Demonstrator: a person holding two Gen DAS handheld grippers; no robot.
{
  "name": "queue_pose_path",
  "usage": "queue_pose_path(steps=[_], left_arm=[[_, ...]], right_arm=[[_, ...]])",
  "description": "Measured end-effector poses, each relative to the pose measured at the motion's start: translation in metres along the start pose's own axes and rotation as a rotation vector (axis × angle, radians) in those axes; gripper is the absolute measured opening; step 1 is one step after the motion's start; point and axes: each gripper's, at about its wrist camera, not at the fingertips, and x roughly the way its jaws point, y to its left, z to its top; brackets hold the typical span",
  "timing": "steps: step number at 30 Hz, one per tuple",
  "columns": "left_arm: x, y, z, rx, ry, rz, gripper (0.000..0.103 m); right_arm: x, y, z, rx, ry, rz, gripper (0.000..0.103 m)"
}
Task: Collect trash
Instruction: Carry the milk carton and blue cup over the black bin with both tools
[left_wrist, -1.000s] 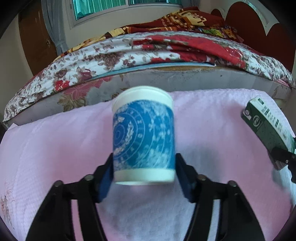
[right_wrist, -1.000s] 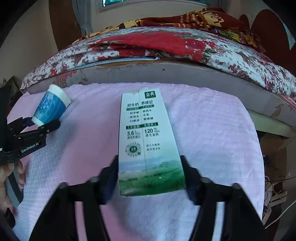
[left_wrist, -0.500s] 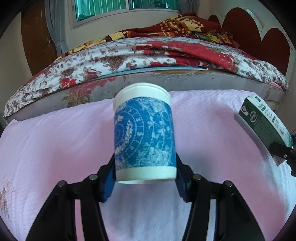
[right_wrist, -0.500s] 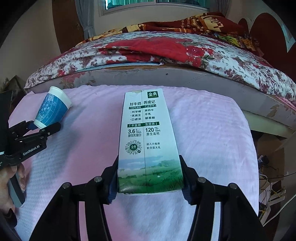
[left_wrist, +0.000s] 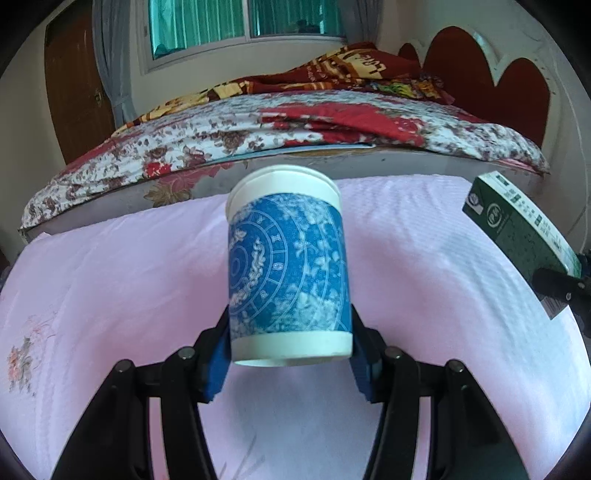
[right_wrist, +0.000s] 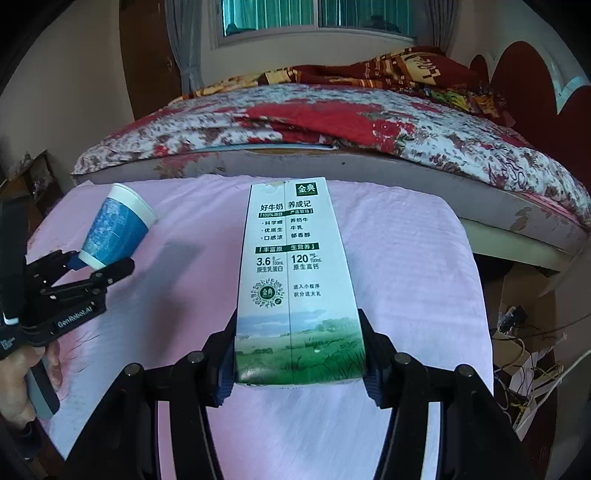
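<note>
Big floral-quilted bed (left_wrist: 295, 125) fills the back, pink towel-covered surface (left_wrist: 110, 280) spread out in front of it. Your right gripper (right_wrist: 300, 354) is pinching the base of the milk carton (right_wrist: 295, 280), lifted above the pink cloth. Your left gripper (left_wrist: 290, 343) clamps the bottom of the blue-patterned paper cup (left_wrist: 286, 266), held off the cloth too.

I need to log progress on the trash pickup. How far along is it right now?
Done: both pieces are picked up, off the pink cloth. In hand: the left gripper clamps the blue paper cup, and the right gripper clamps the milk carton. Left: dropping both in a bin; none shows in either view.
</note>
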Motion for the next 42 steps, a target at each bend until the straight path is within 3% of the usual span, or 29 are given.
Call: queue_pose_path(steps=[12, 22, 35, 42], left_arm=[[-0.069, -0.015, -0.02, 0.027, -0.059, -0.02, 0.056], [-0.128, -0.034, -0.035, 0.037, -0.131, -0.052, 0.056], [-0.175, -0.1, -0.061, 0.115, -0.178, -0.162, 0.056], [-0.179, -0.14, -0.076, 0.161, -0.155, -0.236, 0.056]], right_arm=[[-0.083, 0.024, -0.034, 0.0, -0.072, -0.003, 0.057], [-0.157, 0.025, -0.082, 0.007, -0.14, -0.03, 0.057], [-0.239, -0.006, -0.148, 0.064, -0.206, -0.069, 0.057], [-0.266, -0.037, -0.181, 0.102, -0.216, -0.115, 0.057]])
